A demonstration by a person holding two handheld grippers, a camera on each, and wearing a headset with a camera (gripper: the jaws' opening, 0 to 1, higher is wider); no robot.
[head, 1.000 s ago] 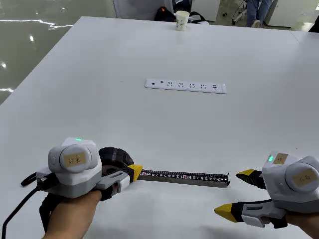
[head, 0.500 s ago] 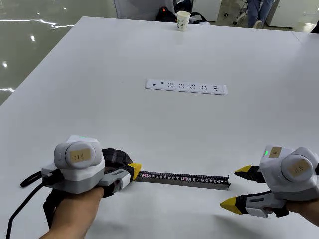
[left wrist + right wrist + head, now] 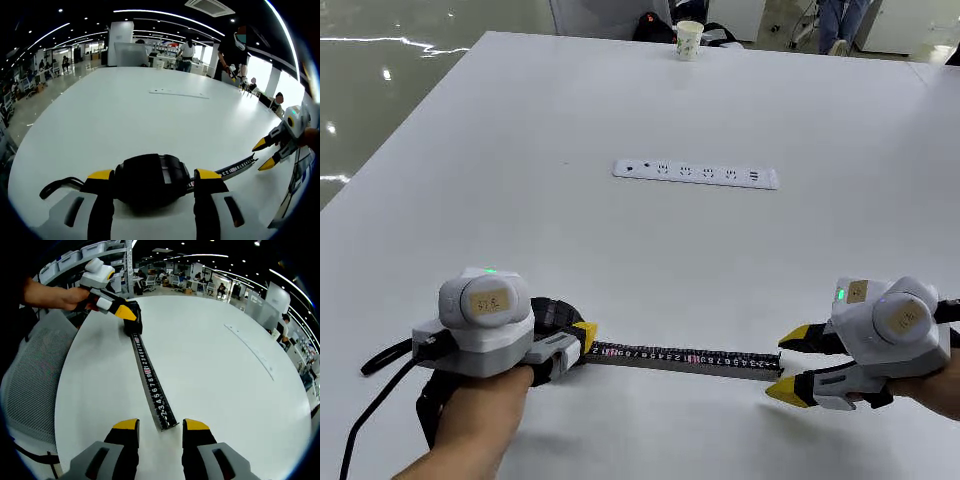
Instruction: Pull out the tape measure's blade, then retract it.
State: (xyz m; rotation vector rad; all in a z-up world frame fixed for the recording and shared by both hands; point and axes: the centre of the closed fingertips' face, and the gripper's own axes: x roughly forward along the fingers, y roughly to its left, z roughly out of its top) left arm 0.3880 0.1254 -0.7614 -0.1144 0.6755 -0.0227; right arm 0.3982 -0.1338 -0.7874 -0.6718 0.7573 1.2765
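Observation:
A black tape measure case (image 3: 552, 318) (image 3: 151, 176) (image 3: 134, 320) lies on the white table, and my left gripper (image 3: 582, 338) (image 3: 156, 176) is shut on it. Its dark blade (image 3: 685, 358) (image 3: 151, 382) (image 3: 236, 167) lies pulled out flat across the table toward the right. The blade's end hook (image 3: 776, 368) (image 3: 169, 425) sits just in front of my right gripper (image 3: 788, 362) (image 3: 159, 426), which is open and level with it, with a yellow fingertip on either side. Nothing is held between its fingers.
A white power strip (image 3: 696, 174) (image 3: 178, 93) lies across the middle of the table. A paper cup (image 3: 689, 40) stands at the far edge. A black cable (image 3: 382, 378) trails from the left gripper. People stand beyond the table.
My right gripper has moved left toward the blade's end, its fingertips now around the hook. The left gripper has stayed on the case.

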